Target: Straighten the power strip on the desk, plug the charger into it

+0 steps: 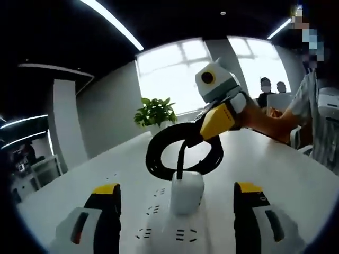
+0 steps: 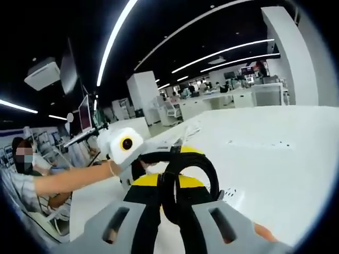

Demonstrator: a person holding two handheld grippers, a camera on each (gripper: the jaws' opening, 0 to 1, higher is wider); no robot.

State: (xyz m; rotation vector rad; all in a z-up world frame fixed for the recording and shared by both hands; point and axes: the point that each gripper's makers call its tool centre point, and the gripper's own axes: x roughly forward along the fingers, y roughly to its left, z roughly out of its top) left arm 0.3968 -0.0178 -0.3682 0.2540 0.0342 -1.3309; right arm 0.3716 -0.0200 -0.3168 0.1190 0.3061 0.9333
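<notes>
A white power strip (image 1: 169, 233) lies on the white desk (image 1: 275, 169), between the jaws of my open left gripper (image 1: 177, 211). A white charger (image 1: 186, 193) stands upright on the strip and looks seated in a socket. Its black cable (image 1: 159, 153) rises from the charger into a coil. My right gripper (image 1: 212, 126) comes in from the right and is shut on the top of that coil. In the right gripper view the black cable (image 2: 183, 177) loops up out of my shut right gripper (image 2: 172, 185). The left gripper (image 2: 159, 156) sits just behind the loop.
A potted plant (image 1: 155, 112) stands at the desk's far edge by the window. A person's arm (image 2: 69, 180) reaches in from the left, and seated people (image 1: 267, 87) are behind the desk. The white desk (image 2: 275, 159) stretches away to the right.
</notes>
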